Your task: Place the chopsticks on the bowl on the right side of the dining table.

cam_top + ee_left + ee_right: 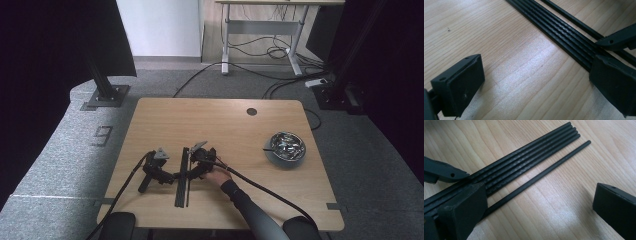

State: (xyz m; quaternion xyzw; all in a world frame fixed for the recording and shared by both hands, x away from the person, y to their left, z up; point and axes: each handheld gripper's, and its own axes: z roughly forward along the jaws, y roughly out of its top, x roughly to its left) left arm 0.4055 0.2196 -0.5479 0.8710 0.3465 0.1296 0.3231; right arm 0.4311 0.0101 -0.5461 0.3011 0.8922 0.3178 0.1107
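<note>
Steel bowl (pixel 285 147) at the table's right side, well apart from the work; shiny metal bits inside, too small to tell apart.

Right hand (pixel 218 176) comes in from the bottom edge, dark sleeve, forearm angled up and left. It grips the right gripper (pixel 192 161), which lies low over the table (pixel 230 125) beside the rods. Jaws wide, nothing between them but bare wood; in the right gripper view the single rod (pixel 541 173) runs just past the left jaw.

Left gripper (pixel 172 176) lies on the table left of the rods, cable trailing off the near edge. Jaws wide, holding nothing; one jaw sits against the bundle of rods (pixel 559 32).

Rods: black, thin, lying lengthwise at the table's centre-left. Five lie tight together side by side (pixel 529 157); the single rod lies just beside them, a narrow gap between.

Around: round hole (pixel 251 111) in the tabletop at the far edge; grey carpet, cables, a desk frame beyond.
</note>
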